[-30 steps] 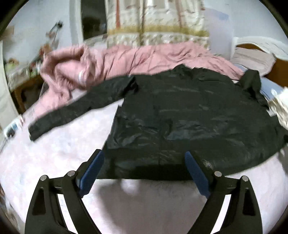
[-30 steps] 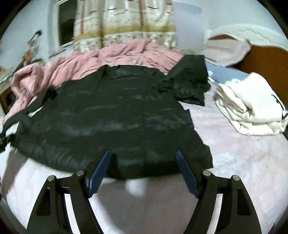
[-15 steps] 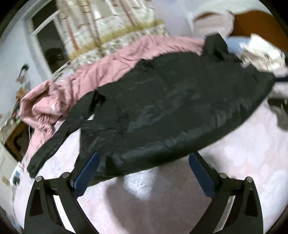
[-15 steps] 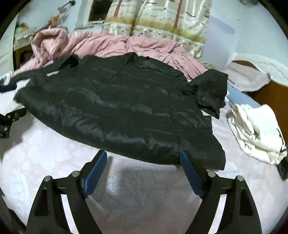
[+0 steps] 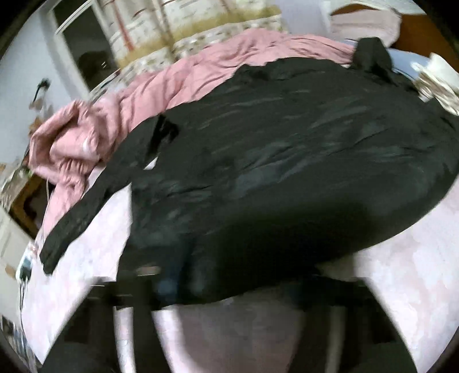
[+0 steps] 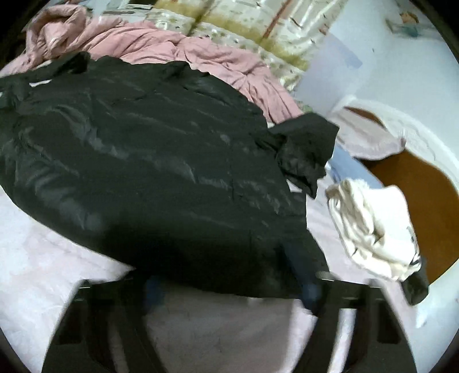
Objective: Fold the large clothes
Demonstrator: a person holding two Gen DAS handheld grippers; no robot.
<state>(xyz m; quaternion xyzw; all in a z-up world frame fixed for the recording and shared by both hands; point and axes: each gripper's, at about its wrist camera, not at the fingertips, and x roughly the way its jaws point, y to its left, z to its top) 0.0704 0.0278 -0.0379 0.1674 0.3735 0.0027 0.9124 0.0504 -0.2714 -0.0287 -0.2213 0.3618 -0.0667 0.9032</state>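
Note:
A large black shiny jacket [image 5: 287, 160] lies spread flat on a pale pink bed sheet [image 5: 235, 338]. It also shows in the right wrist view [image 6: 149, 169]. One sleeve [image 5: 86, 212] stretches out to the left; the other sleeve [image 6: 307, 152] is bunched at the right. My left gripper [image 5: 229, 287] is open at the jacket's near hem, close to its left corner, with the hem between its blurred fingers. My right gripper [image 6: 226, 284] is open at the hem near the right corner.
A rumpled pink quilt [image 5: 178, 77] lies behind the jacket. A folded white garment [image 6: 373, 226] lies to the right on the bed, beside a brown headboard [image 6: 421, 195]. Curtains [image 6: 252, 25] hang at the back. A cabinet with clutter [image 5: 20, 189] stands at the left.
Both grippers have moved forward and down to the jacket's near hem, the left towards the left corner and the right towards the right corner. Both stay open.

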